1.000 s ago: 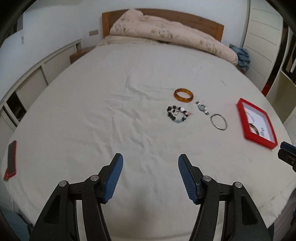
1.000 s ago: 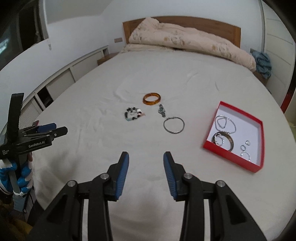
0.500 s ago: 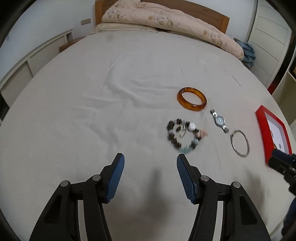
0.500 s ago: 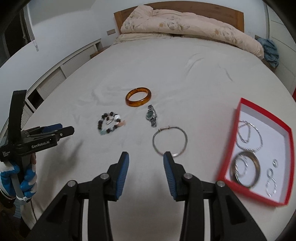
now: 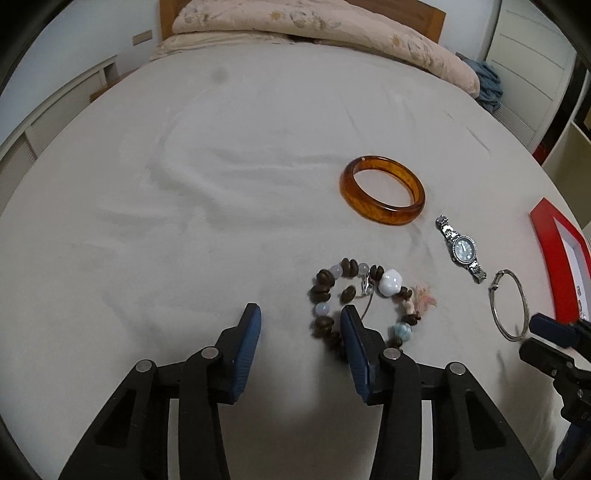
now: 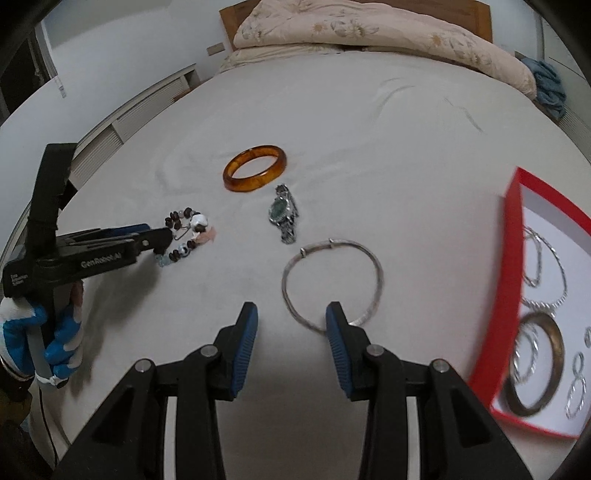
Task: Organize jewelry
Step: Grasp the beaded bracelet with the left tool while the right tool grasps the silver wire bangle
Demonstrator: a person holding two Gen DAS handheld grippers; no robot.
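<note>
Loose jewelry lies on the bed sheet: an amber bangle, a beaded bracelet, a silver watch and a thin silver bangle. A red tray on the right holds several silver pieces and a dark bangle. My left gripper is open, its right finger over the beaded bracelet's near left edge. My right gripper is open, its right finger at the silver bangle's near edge. The left gripper also shows in the right wrist view.
A folded floral duvet lies at the wooden headboard. A blue cloth sits at the far right of the bed. White cabinets run along the left wall.
Both grippers have moved forward and down toward the jewelry. The left one has reached the beaded bracelet and the right one the silver bangle. Both stay open.
</note>
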